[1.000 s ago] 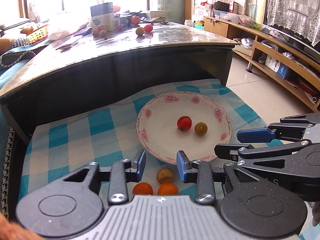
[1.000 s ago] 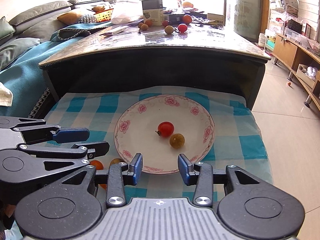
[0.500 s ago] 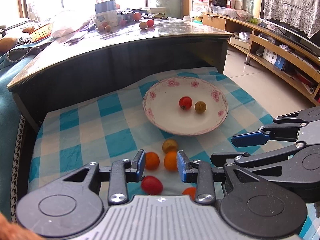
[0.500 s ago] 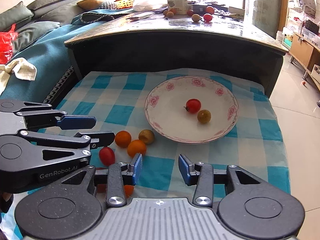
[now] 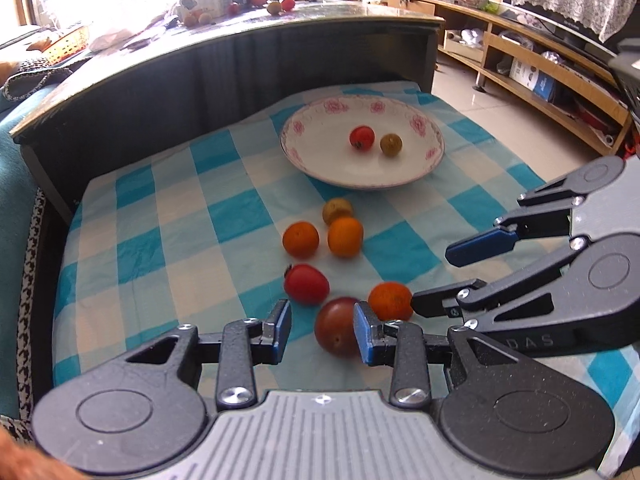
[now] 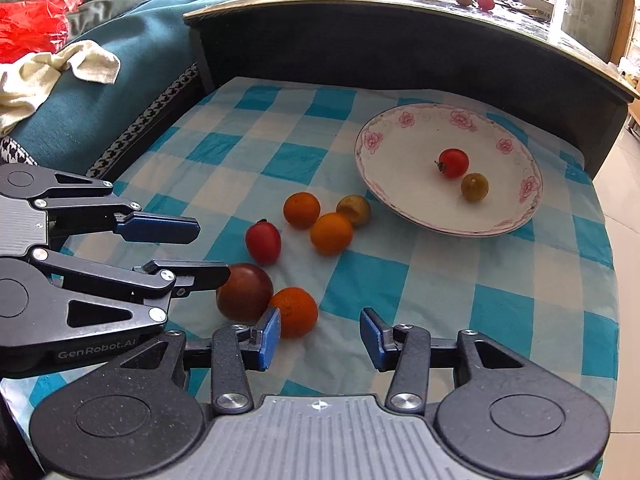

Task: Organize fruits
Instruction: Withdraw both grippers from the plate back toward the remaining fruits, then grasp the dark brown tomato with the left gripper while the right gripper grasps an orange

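A white floral plate (image 5: 432, 148) (image 6: 368, 148) holds a red tomato (image 5: 362, 137) (image 6: 453, 163) and a brownish-green fruit (image 5: 391, 144) (image 6: 474, 186). On the checked cloth (image 5: 224, 216) lie several loose fruits: two oranges (image 5: 301, 239) (image 5: 345, 236), a yellowish fruit (image 5: 337, 209), a red tomato (image 5: 306, 283), a dark red fruit (image 5: 335, 332) (image 6: 245, 292) and an orange (image 5: 390, 300) (image 6: 295, 311). My left gripper (image 5: 322, 332) is open, low over the dark red fruit. My right gripper (image 6: 319, 338) is open, just beside the near orange.
A dark curved coffee table (image 5: 224, 52) stands behind the cloth, with boxes and more fruit on top. A teal sofa (image 6: 120, 60) with a white cloth and a red bag is at the left. Wooden shelves (image 5: 540, 76) and tiled floor are at the right.
Both grippers have pulled back from the plate toward the near edge of the cloth. The loose fruits, hidden before, have come into full view. Both stay open.
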Demonstrator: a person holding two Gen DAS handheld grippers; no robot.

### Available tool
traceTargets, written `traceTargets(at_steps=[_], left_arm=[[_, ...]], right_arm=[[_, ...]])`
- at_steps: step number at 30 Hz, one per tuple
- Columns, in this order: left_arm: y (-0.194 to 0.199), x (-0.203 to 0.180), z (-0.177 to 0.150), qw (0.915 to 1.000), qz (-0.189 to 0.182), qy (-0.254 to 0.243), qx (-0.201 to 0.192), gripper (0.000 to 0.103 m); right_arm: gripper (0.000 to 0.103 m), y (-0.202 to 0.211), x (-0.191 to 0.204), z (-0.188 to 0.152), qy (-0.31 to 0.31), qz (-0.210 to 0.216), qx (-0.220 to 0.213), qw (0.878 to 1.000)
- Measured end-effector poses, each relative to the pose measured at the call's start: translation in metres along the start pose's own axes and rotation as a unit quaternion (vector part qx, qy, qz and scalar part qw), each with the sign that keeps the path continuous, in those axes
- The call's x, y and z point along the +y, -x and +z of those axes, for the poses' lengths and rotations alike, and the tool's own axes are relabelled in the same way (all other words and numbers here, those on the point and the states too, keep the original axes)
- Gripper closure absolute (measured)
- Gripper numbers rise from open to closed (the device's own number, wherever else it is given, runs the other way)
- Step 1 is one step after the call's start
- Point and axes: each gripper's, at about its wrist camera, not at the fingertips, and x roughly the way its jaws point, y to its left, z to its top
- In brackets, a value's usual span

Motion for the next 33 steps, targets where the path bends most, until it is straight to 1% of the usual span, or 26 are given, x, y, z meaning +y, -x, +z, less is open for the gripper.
traceTargets(at_steps=[8,12,17,18,20,21,27,31,33], left_arm=[[-0.008,0.002,-0.008,0.9994,-0.023,-0.012,0.024,0.060],[-0.013,0.003,-0.010,0.9985,-0.039,-0.020,0.033,0.060],[-0.021,0.006,-0.011,0.9976,-0.047,-0.028,0.043,0.060],[-0.022,0.007,-0.010,0.9974,-0.051,-0.026,0.045,0.059],[-0.025,0.007,-0.010,0.9966,-0.060,-0.027,0.049,0.059],[-0.025,0.007,-0.010,0.9965,-0.062,-0.031,0.047,0.058],[-0.027,0.009,-0.006,0.9955,-0.072,-0.037,0.049,0.058],[-0.029,0.010,-0.005,0.9949,-0.080,-0.037,0.049,0.056],[-0.030,0.010,-0.004,0.9944,-0.083,-0.041,0.050,0.053]], right_arm=[[0.063,-0.016,0.007,0.001,0.028,0.010,0.027,0.999],[0.063,-0.023,0.008,0.004,0.037,0.021,0.033,0.999],[0.063,-0.032,0.010,0.007,0.058,0.033,0.042,0.997],[0.063,-0.033,0.010,0.008,0.059,0.036,0.044,0.997],[0.063,-0.037,0.010,0.009,0.063,0.034,0.048,0.996],[0.063,-0.038,0.010,0.010,0.066,0.036,0.050,0.996],[0.075,-0.040,0.008,0.011,0.061,0.049,0.059,0.995],[0.075,-0.039,0.009,0.010,0.061,0.047,0.061,0.995],[0.076,-0.038,0.009,0.010,0.061,0.046,0.063,0.995]])
